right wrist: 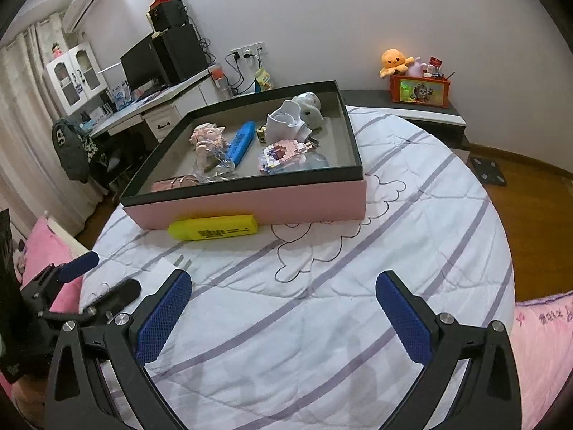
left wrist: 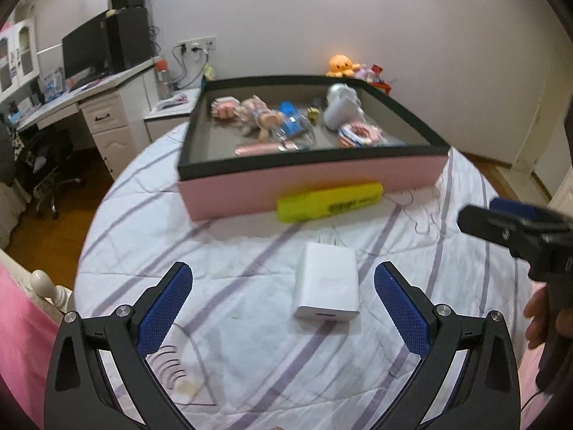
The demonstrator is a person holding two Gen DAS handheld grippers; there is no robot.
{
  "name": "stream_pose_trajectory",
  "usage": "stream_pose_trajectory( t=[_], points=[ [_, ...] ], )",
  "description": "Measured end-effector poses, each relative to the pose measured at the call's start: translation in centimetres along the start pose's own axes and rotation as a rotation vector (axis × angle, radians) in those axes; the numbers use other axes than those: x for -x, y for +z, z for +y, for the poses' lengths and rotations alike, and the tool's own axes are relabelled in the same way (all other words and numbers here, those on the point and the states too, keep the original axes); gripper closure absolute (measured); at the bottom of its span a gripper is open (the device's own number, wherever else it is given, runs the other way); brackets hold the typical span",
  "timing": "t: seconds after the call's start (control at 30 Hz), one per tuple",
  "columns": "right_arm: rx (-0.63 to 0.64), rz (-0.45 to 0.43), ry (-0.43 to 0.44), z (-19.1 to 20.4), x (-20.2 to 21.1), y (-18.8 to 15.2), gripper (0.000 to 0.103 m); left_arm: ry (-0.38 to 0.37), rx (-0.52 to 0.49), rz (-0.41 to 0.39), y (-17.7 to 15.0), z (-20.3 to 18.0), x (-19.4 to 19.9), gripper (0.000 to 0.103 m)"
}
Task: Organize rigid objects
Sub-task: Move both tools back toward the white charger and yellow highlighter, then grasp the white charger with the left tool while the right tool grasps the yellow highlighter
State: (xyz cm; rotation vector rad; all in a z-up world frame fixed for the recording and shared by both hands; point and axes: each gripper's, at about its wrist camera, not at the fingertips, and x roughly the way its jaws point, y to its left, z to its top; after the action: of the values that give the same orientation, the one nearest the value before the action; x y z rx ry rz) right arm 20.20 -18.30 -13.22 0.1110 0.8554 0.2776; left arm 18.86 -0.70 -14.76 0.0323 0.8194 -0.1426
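A white charger block (left wrist: 327, 283) lies on the striped bed sheet, just ahead of my left gripper (left wrist: 283, 272) and nearer its right finger. That gripper is open and holds nothing. Further on, a yellow highlighter (left wrist: 329, 202) rests against the front wall of a pink box with a black rim (left wrist: 250, 193). The right wrist view shows the highlighter (right wrist: 213, 228), the box (right wrist: 304, 200) and the charger (right wrist: 161, 268) at the left. My right gripper (right wrist: 283, 279) is open over bare sheet. It also shows at the right edge (left wrist: 481, 211) of the left wrist view.
Inside the box lie pink figures (right wrist: 207, 136), a blue bar (right wrist: 241, 143), white items (right wrist: 297, 114) and a brick toy (right wrist: 283, 152). A desk with a monitor (right wrist: 143, 61) stands at the left and a low table with an orange plush (right wrist: 394, 59) behind. A hand (left wrist: 537, 319) holds the right gripper.
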Motion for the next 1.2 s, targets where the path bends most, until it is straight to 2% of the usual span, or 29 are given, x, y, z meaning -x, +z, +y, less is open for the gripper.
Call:
stream_pose_trajectory(
  t=[0.17,0.3,0.33,0.47,0.63,0.83,1.07,1.2],
  points=[
    [-0.003,0.052,0.041,-0.8,-2.2,0.5,0.000,-0.005,-0.030,0.039,-0.3,-1.1,-2.0,0.002],
    [0.032,0.091,0.085,-0.2,-3.9,1.1,0.000,-0.020,-0.009,0.098,-0.3,-0.7,-3.8,0.022],
    [0.044,0.095,0.098,0.2,-4.3,1.3,0.000,-0.024,0.003,0.102,-0.3,-0.4,-4.0,0.023],
    [0.079,0.119,0.127,1.4,-6.0,2.1,0.000,-0.010,0.027,0.085,-0.1,0.8,-3.8,0.041],
    [0.096,0.134,0.150,3.3,-7.7,2.6,0.000,0.026,0.063,0.075,-0.1,3.2,-3.6,0.052],
    [0.113,0.150,0.168,5.5,-9.1,2.8,0.000,0.057,0.101,0.067,-0.2,6.0,-3.3,0.052],
    [0.214,0.190,0.207,7.0,-10.3,2.6,0.001,0.069,0.128,0.053,-0.5,7.7,-3.1,0.052],
    [0.287,0.210,0.285,8.0,-9.8,2.6,0.003,0.078,0.130,0.046,-0.6,7.7,-3.0,0.052]
  ],
)
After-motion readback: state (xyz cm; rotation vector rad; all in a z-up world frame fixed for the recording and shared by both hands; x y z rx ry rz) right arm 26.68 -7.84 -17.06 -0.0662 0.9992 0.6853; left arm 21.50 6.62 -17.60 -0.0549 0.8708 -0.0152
